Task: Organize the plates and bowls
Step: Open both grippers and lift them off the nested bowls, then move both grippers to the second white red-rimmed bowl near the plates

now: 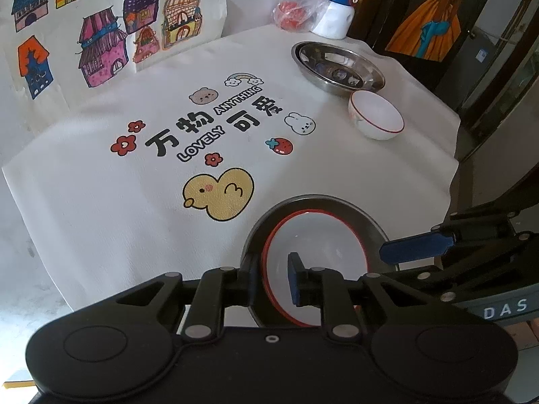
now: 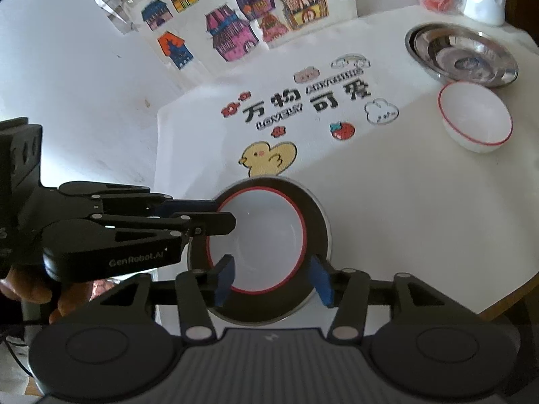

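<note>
Two white ceramic bowls with red rims and two round stainless-steel plates are on the white printed tablecloth (image 1: 101, 208). The near bowl (image 1: 323, 245) sits inside the near steel plate (image 1: 323, 200) at the table's front edge; the far bowl (image 1: 377, 118) stands directly on the cloth, just beside the far steel plate (image 1: 337, 64) near the back corner. Behind that plate are a crumpled clear plastic bag with red contents (image 1: 299, 6) and a white-and-blue figure-shaped bottle (image 1: 338, 13). The left gripper (image 1: 273, 281) straddles the near bowl's left rim, one blue pad outside and one inside; its jaws stand narrowly apart, and whether the pads press the rim cannot be told from this angle. The right gripper (image 2: 273, 277) has its jaws set wide, one pad over the bowl's interior and the other beyond its rim over the plate, neither visibly touching. Only the right wrist view shows the left gripper from the side and fingers of the hand (image 2: 30, 289) holding it; only the left view shows the dark doorway area at right.
</note>
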{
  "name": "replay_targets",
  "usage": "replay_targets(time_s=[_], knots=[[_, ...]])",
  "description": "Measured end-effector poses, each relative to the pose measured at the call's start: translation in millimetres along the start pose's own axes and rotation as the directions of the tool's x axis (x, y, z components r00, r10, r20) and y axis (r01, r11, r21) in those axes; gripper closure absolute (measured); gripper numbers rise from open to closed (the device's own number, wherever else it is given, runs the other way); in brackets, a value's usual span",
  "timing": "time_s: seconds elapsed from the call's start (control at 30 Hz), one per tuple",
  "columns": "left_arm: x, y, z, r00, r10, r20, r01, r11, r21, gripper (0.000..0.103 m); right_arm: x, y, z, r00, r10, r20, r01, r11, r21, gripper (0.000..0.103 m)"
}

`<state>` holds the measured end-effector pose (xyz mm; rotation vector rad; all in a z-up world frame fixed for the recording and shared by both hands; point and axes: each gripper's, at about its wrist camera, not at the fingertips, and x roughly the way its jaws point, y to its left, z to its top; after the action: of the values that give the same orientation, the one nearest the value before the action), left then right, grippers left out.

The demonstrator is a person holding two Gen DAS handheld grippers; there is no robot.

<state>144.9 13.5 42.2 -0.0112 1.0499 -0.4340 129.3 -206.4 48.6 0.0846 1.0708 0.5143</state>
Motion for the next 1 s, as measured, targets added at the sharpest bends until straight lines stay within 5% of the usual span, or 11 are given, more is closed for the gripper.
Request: replay_targets(time_s=[0.2, 0.3, 0.47, 0.67, 1.0], knots=[[-9, 2, 1, 0.999, -0.015, 0.033, 0.015, 1.0, -0.016, 0.078, -20, -7, -5, 0.997, -0.001, 0.083, 0.002, 1.0, -0.02, 0.03], [-16, 2, 3, 0.998, 0.004, 0.068, -0.003, 1.0, -0.012, 0.065, -29, -11, -6, 0.992, 0.006, 0.126, -0.004, 1.0, -0.016, 0.024], [-25, 4, 8, 0.994, -0.003, 0.109, 0.006, 1.0, -0.026, 0.061, -41, -19, -5, 0.983, 0.016, 0.184, -0.016, 1.0, -0.004, 0.016], [-32, 1, 14, 0.986, 0.016, 0.164, -0.013, 1.0, -0.019, 0.045, -54, -36, -7, 0.963, 0.006, 0.271, -0.01, 1.0, 0.012, 0.005], [-22, -11, 37, 0.978, 0.051, 0.203, -0.048, 0.999, -0.022, 0.027, -71, -83, -5, 0.939, -0.049, 0.341, 0.022, 0.996, 0.081, 0.0]])
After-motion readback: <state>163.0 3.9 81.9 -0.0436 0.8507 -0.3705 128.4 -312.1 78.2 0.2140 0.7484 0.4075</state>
